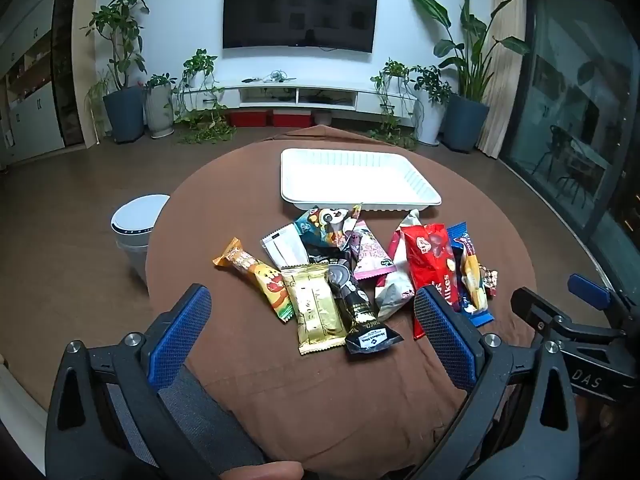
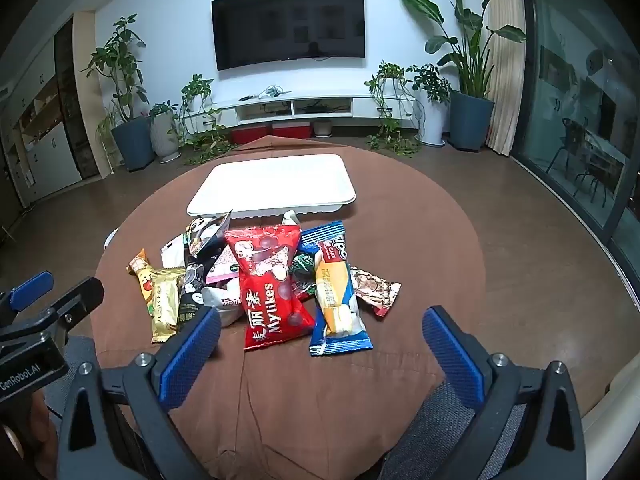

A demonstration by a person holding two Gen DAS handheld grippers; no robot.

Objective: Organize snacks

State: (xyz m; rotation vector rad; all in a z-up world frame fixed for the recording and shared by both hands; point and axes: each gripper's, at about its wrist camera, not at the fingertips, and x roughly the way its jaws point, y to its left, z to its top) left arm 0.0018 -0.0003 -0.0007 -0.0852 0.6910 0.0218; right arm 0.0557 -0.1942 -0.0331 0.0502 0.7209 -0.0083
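Observation:
A pile of snack packets lies on the brown-clothed round table (image 1: 240,380): a gold packet (image 1: 318,308), an orange bar (image 1: 258,276), a black packet (image 1: 360,316), a red Mylikes bag (image 2: 270,288) and a blue-and-yellow packet (image 2: 338,304). An empty white tray (image 1: 356,178) stands behind the pile; it also shows in the right wrist view (image 2: 276,186). My left gripper (image 1: 312,320) is open and empty, just short of the gold and black packets. My right gripper (image 2: 320,334) is open and empty, just short of the red bag and blue packet.
A white round bin (image 1: 138,226) stands on the floor left of the table. Potted plants (image 1: 124,80), a TV cabinet (image 1: 296,94) and a wall TV (image 1: 300,10) line the far wall. A glass door (image 1: 580,120) is at the right.

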